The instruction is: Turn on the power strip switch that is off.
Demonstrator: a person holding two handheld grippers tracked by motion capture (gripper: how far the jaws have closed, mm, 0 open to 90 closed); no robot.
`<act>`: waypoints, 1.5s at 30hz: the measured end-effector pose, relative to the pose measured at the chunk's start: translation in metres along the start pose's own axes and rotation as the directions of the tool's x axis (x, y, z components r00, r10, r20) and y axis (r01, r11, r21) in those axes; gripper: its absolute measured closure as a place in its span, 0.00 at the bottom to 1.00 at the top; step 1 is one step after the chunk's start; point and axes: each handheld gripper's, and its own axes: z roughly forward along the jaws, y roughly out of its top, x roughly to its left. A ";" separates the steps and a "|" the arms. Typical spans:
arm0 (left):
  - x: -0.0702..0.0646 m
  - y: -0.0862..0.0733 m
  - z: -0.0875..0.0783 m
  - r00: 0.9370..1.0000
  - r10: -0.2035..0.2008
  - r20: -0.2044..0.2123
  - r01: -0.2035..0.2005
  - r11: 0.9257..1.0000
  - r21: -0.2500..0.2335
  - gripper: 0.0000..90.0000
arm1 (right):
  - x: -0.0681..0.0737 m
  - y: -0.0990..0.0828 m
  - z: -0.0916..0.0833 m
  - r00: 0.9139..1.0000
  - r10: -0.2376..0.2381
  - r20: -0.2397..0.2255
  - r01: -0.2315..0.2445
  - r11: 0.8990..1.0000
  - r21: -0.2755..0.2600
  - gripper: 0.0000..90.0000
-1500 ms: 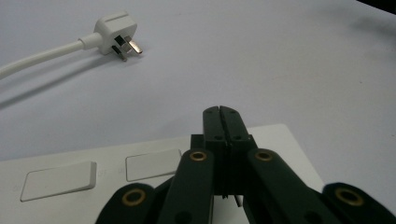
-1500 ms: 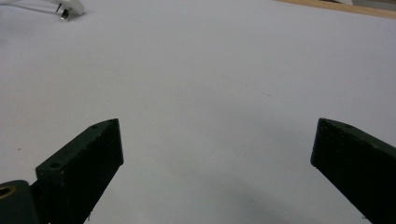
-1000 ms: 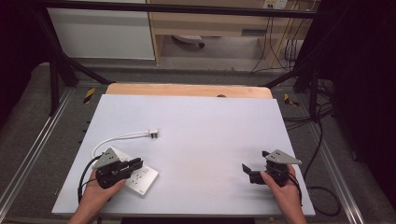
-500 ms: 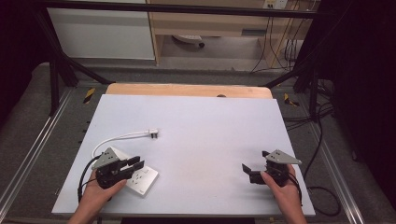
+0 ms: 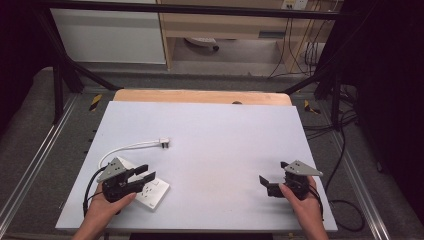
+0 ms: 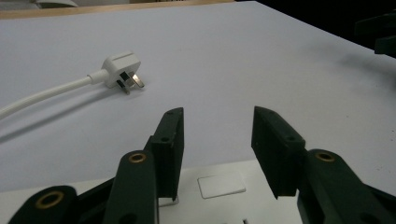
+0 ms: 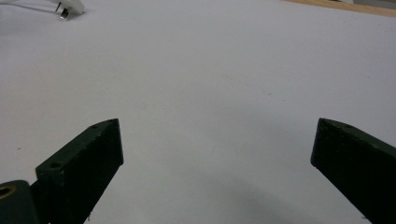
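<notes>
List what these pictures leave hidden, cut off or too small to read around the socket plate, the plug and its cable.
- Socket plate: in the high view the left gripper covers its near-left part; in the left gripper view the bottom edge and the jaws hide its holes.
- Plug: cut by the top edge of the right gripper view; pins too small in the high view.
- Cable: runs off the left edge of the left gripper view.

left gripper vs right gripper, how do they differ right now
The left gripper hangs over the white socket plate near the table's left front; the right gripper sits over bare table at the right front. In their own views, the left gripper's jaws stand closer together than the right gripper's, which are spread wide. The white plug lies close ahead of the left gripper, far from the right. Both are open, empty, and hand-held.
</notes>
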 end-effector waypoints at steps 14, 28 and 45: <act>-0.003 0.004 -0.004 1.000 -0.004 -0.002 0.004 0.999 -0.044 0.47 | 0.000 0.000 0.000 1.000 0.001 0.001 -0.001 1.000 0.001 0.03; -0.008 0.009 -0.006 1.000 -0.026 -0.009 0.025 0.999 -0.048 0.22 | 0.000 0.000 0.000 1.000 0.001 0.000 -0.001 1.000 0.002 0.03; -0.008 0.013 -0.028 0.999 -0.034 -0.022 0.031 0.992 -0.123 0.11 | -0.001 0.000 -0.001 1.000 -0.001 0.000 0.001 1.000 -0.003 0.03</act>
